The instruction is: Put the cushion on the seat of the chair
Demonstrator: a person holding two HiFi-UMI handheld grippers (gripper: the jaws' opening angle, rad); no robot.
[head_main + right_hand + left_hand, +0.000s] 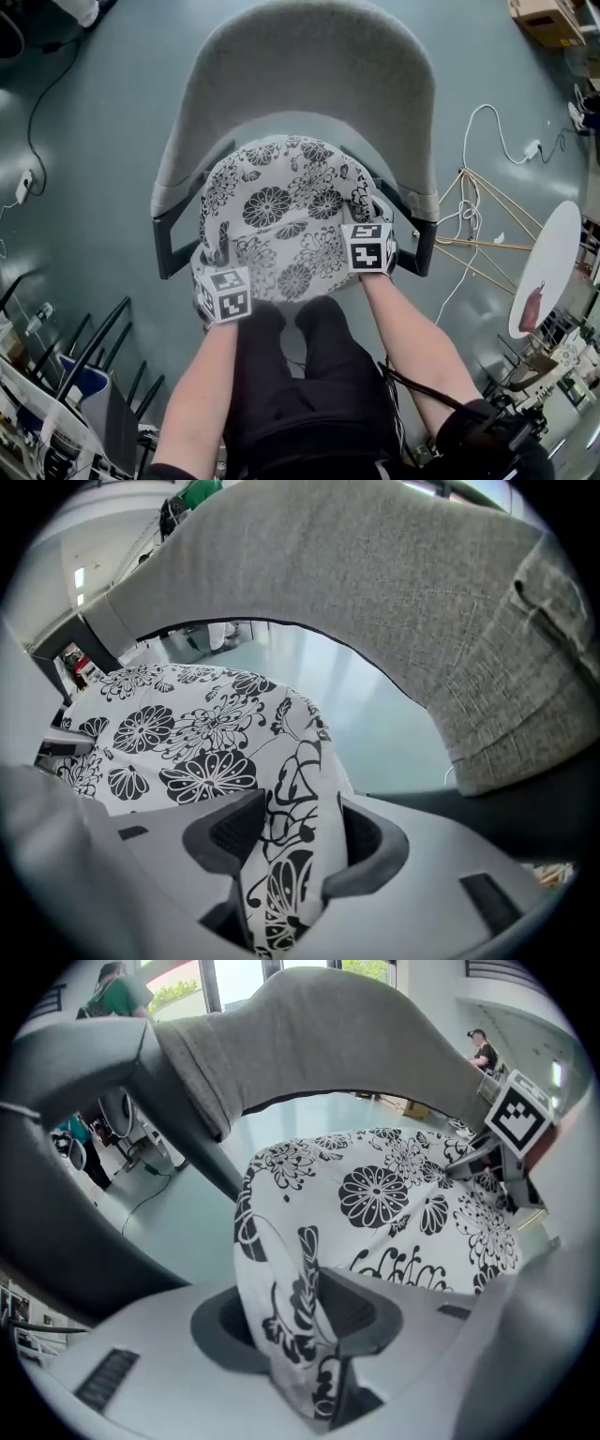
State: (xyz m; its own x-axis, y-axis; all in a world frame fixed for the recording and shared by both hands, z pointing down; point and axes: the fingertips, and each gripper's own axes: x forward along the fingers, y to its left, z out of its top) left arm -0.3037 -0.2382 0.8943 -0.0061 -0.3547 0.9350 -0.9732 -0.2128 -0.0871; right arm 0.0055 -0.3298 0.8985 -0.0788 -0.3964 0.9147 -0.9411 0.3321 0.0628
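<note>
The floral black-and-white cushion [281,216] is lying on the seat [291,124] of the grey upholstered chair [300,66], filling most of it, with its far edge sitting near the curved backrest [309,56] and its near edge hanging towards the person. The left gripper [300,1321] is pointing steeply down at the cushion's near left corner; its jaws are standing apart, and a fold of the patterned fabric is rising loosely between them without being pinched. The right gripper [295,841] is doing the same at the near right corner, jaws spread, with the cushion's rolled edge standing between the pads and a dark gap showing beside the right pad. In the head view the two marker cubes [223,293] [368,247] are sitting just at the cushion's front corners, the bare forearms [202,375] reaching forward from either side of the person's dark trousers [309,375]. The chair's dark arm frames [173,244] are flanking the cushion on both sides. Around the chair, the grey-green floor [94,187] is carrying white cables [487,131] to the right, a white round panel [548,262] is leaning near the right edge, and dark chair frames [94,366] are crowding the lower left corner.
</note>
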